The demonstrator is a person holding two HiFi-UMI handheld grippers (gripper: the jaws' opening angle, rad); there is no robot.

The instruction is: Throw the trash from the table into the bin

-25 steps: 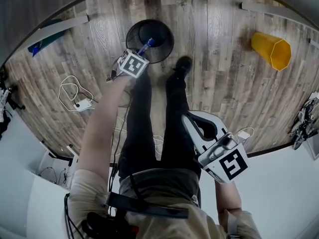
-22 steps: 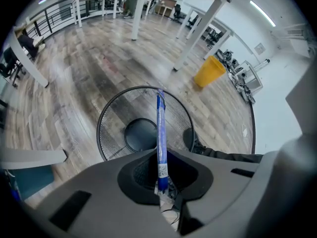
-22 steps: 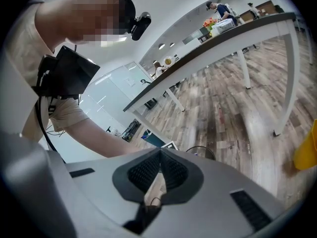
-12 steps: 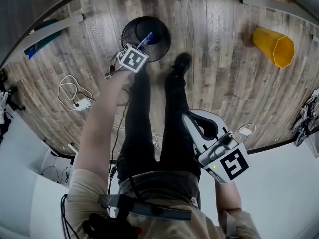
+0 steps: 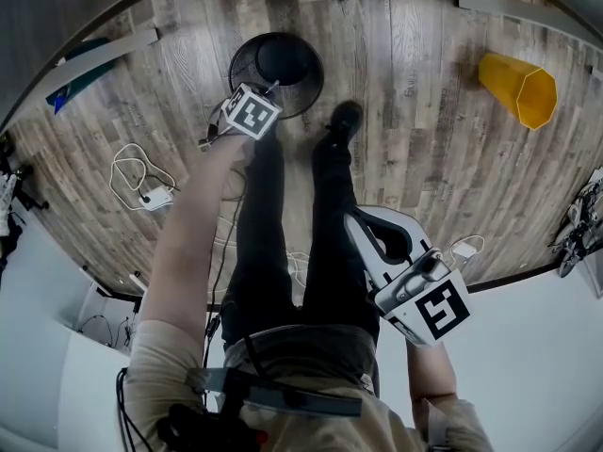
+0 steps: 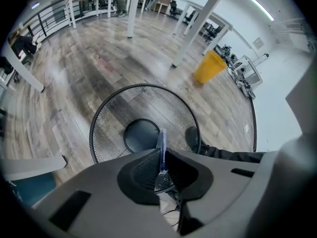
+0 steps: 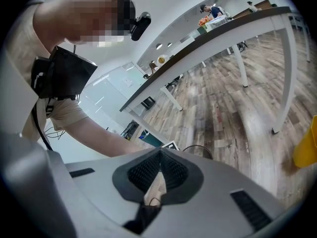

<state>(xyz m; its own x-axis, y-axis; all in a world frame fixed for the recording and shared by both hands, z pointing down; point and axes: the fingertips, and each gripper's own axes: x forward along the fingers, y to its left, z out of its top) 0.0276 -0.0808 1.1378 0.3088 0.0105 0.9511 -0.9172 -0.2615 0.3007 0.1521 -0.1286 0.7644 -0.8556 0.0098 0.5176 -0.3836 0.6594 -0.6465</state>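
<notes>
Blue trash (image 6: 161, 143) edge-on, kind unclear

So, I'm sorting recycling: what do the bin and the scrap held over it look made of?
Bin: black wire mesh, probably painted metal, matt; the floor shows through its wall, and the base is solid. Scrap: thin, flat, blue with a pale end, likely plastic film or coated paper; it shows edge-on, so I can't be sure.

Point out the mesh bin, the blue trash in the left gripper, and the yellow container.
mesh bin (image 6: 166, 107), left gripper view, its inner mesh wall.
blue trash (image 6: 161, 147), left gripper view, the middle of its thin edge.
yellow container (image 5: 501, 80), head view, its side.
</notes>
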